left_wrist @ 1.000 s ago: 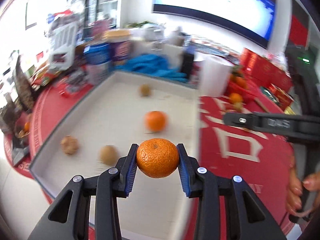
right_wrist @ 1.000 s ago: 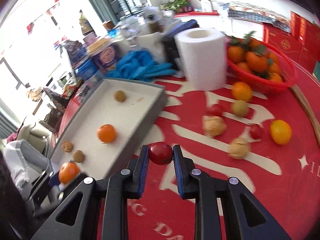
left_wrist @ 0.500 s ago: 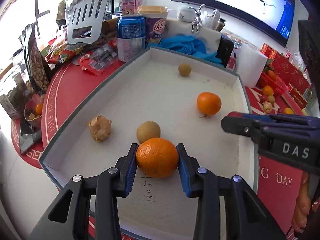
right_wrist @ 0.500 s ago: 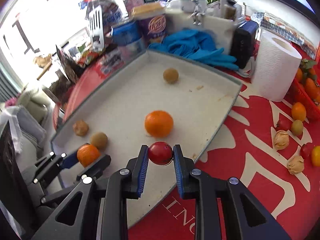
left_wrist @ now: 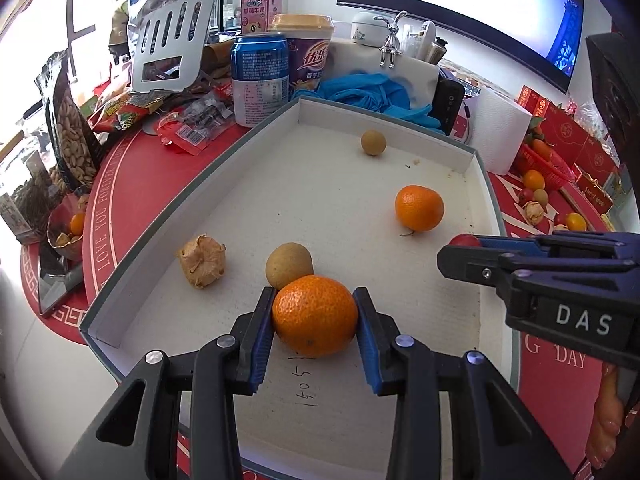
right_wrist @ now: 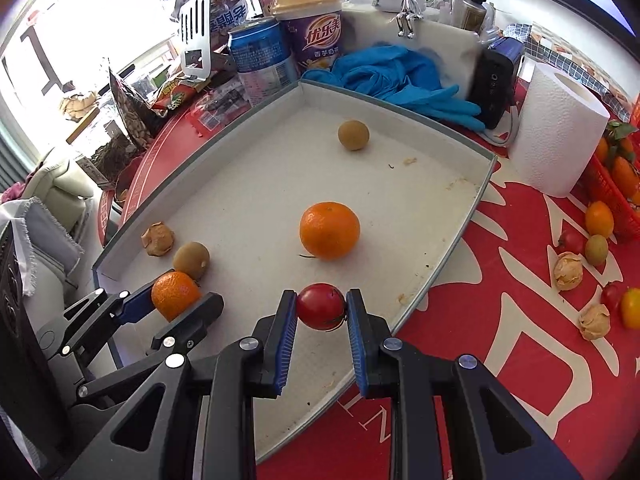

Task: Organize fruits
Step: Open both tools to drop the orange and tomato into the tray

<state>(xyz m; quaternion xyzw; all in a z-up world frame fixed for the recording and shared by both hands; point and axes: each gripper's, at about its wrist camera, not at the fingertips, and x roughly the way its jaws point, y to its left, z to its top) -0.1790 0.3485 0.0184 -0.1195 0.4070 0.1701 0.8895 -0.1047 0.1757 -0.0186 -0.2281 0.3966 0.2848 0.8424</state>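
Note:
My left gripper (left_wrist: 315, 316) is shut on an orange mandarin (left_wrist: 315, 315), held low over the near part of the white tray (left_wrist: 192, 196), next to a brown longan (left_wrist: 289, 265). It also shows in the right wrist view (right_wrist: 176, 300). My right gripper (right_wrist: 321, 308) is shut on a small red tomato (right_wrist: 321, 306), over the tray's near right edge (right_wrist: 460, 240). In the tray lie another mandarin (right_wrist: 329, 230), a second longan (right_wrist: 353, 135) at the far end and a papery husk fruit (left_wrist: 201, 255).
Loose fruits (right_wrist: 588, 256) lie on the red tablecloth to the right, beside a red basket of mandarins (right_wrist: 616, 176). A paper roll (right_wrist: 556, 132), blue gloves (right_wrist: 396, 76), a blue can (left_wrist: 260, 76), a purple cup (right_wrist: 316, 28) and snack packets (left_wrist: 132, 108) crowd the tray's far side.
Both grippers have moved further over the tray with their fruit. The left mandarin now sits lower, beside the near longan; the tomato has come over the tray's right edge.

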